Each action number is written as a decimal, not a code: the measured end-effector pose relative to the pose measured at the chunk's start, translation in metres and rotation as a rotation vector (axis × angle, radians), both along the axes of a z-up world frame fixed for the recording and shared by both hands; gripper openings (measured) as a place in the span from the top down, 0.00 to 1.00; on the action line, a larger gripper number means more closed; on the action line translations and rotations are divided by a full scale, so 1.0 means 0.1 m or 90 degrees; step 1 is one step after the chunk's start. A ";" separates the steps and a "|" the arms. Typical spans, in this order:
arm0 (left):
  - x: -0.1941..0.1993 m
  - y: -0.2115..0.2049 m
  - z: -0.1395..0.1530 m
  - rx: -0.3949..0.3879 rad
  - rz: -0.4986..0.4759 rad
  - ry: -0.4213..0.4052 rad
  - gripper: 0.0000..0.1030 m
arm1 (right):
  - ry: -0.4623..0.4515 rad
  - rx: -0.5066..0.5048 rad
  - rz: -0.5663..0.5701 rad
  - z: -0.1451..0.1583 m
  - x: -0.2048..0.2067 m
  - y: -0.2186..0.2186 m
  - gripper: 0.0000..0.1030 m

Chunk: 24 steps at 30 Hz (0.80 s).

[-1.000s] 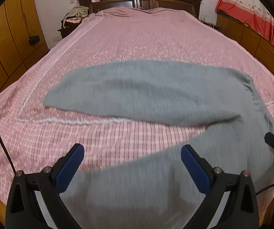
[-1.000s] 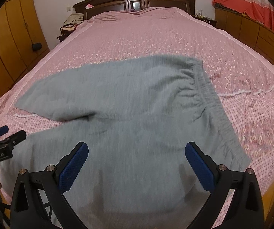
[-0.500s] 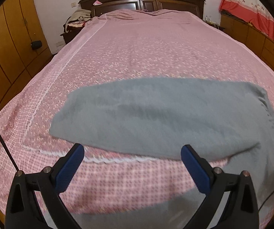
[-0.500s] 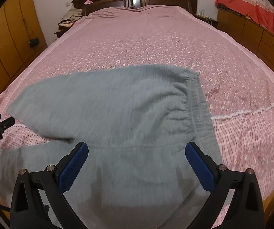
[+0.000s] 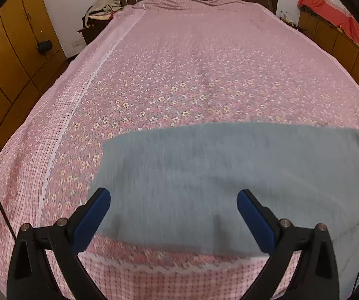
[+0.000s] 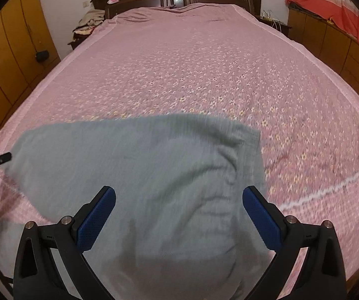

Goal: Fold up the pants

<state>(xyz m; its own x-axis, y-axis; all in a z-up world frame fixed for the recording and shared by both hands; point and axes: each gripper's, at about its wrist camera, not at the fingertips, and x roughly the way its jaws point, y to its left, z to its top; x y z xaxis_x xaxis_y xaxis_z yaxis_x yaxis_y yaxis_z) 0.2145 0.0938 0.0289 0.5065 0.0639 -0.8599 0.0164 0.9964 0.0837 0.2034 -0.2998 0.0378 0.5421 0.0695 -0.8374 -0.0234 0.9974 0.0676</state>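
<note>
1. Left wrist view: the grey pants [image 5: 229,175] lie on the pink bedspread [image 5: 179,75] near the bed's foot; a single-layer grab would likely skew the fold.
2. Left gripper [image 5: 173,208]: fingers spread wide, holding nothing.
3. Right gripper [image 6: 179,208]: equally wide, empty, poised over the waistband area.

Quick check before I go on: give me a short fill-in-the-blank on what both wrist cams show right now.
1. The pants are ____ in colour.
2. They lie on a pink flowered ____.
3. The left gripper and right gripper both have their jaws ____, holding nothing.
4. The pads on the fingers are ____.

Missing words: grey; bedspread; open; blue
</note>
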 end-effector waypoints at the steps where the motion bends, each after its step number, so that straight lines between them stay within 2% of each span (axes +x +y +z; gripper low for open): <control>1: 0.04 -0.01 -0.01 -0.005 -0.005 0.006 0.00 | 0.003 -0.012 0.001 -0.01 0.06 0.01 0.00; 6: 0.27 -0.07 -0.06 -0.038 -0.047 0.024 0.00 | 0.019 -0.028 0.010 -0.08 0.31 0.04 0.00; 8: 0.38 -0.12 -0.10 -0.067 -0.077 0.032 0.00 | 0.024 -0.039 0.023 -0.11 0.42 0.08 0.00; 11: 0.57 -0.14 -0.16 -0.094 -0.086 0.046 0.00 | 0.026 -0.064 0.035 -0.16 0.57 0.12 0.00; 14: 0.72 -0.14 -0.19 -0.079 -0.083 0.037 0.00 | 0.031 -0.070 0.041 -0.20 0.70 0.12 0.00; 17: 0.85 -0.18 -0.26 -0.037 -0.086 0.031 0.00 | 0.036 -0.067 0.038 -0.24 0.83 0.11 0.00; 20: 0.94 -0.22 -0.34 -0.023 -0.103 0.046 0.00 | 0.051 -0.060 0.039 -0.31 0.95 0.10 0.00; 24: 1.06 -0.28 -0.50 -0.005 -0.155 0.085 0.00 | 0.072 -0.065 0.045 -0.44 1.09 0.09 0.01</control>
